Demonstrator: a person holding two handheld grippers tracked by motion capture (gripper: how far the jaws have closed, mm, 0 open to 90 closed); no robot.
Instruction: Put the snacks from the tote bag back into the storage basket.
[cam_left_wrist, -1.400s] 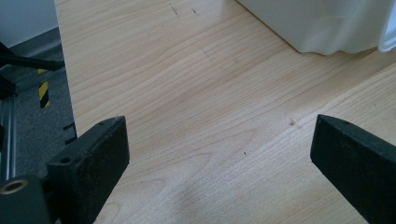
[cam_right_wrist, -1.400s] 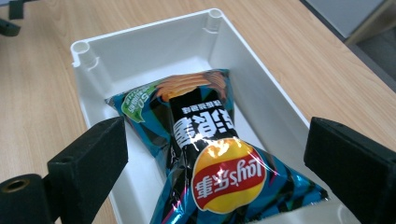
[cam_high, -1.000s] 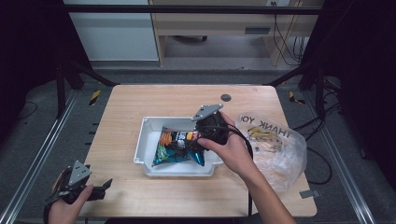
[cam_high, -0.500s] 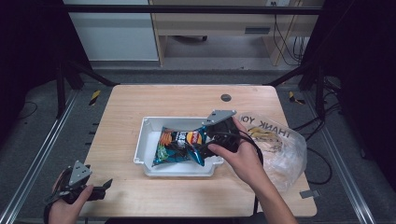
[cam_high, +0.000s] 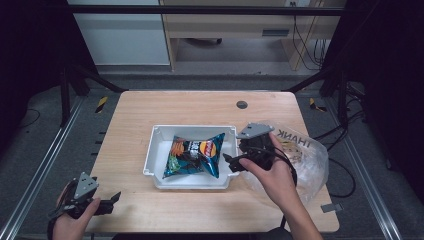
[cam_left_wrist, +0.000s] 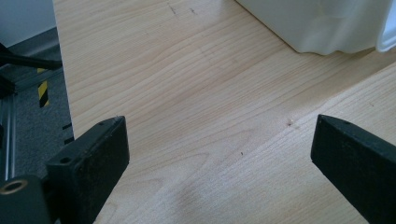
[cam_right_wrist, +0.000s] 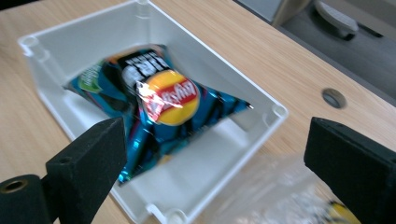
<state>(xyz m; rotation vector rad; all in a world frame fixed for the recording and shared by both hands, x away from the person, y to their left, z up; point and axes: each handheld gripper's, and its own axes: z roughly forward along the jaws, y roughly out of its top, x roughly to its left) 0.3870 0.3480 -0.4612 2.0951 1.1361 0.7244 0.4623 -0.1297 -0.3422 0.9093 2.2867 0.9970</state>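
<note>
My right claw (cam_high: 231, 161) is spread wide and grips nothing; it hangs just off the right end of the bin (cam_high: 155, 145). The chip bag (cam_high: 196, 155) lies flat in the bin, ahead of this claw and not touching it, its long axis running across the bin toward me. A clear sack (cam_high: 310, 155) sits under my wrist. My left claw (cam_high: 114, 198), also wide apart and empty, hovers over bare bench (cam_high: 130, 110), well off from the bin.
</note>
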